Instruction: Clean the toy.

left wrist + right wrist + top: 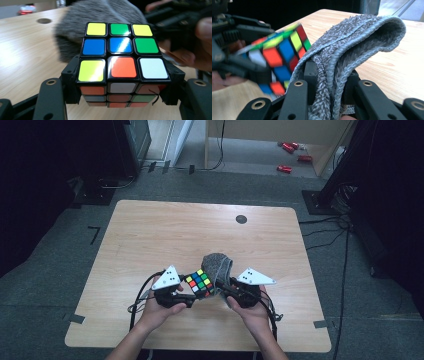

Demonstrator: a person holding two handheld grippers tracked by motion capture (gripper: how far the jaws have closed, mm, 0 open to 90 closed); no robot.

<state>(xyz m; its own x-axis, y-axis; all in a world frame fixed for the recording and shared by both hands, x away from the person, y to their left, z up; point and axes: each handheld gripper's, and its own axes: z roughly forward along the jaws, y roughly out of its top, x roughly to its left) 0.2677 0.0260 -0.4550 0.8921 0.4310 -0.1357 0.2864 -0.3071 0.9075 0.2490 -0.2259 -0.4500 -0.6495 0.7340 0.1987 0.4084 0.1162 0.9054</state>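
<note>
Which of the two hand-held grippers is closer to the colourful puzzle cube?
The left. The left hand-held gripper is clamped on the puzzle cube. The right hand-held gripper is beside the cube, pinching a folded grey cloth.

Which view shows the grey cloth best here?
The right gripper view: the folded grey cloth sits close and sharp, pinched between its jaws. The high view shows it small beside the cube. The left gripper view shows a blurred patch behind the cube.

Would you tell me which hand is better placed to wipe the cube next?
The right: its gripper is shut on the grey cloth, right beside the puzzle cube, which the left gripper clamps.
</note>
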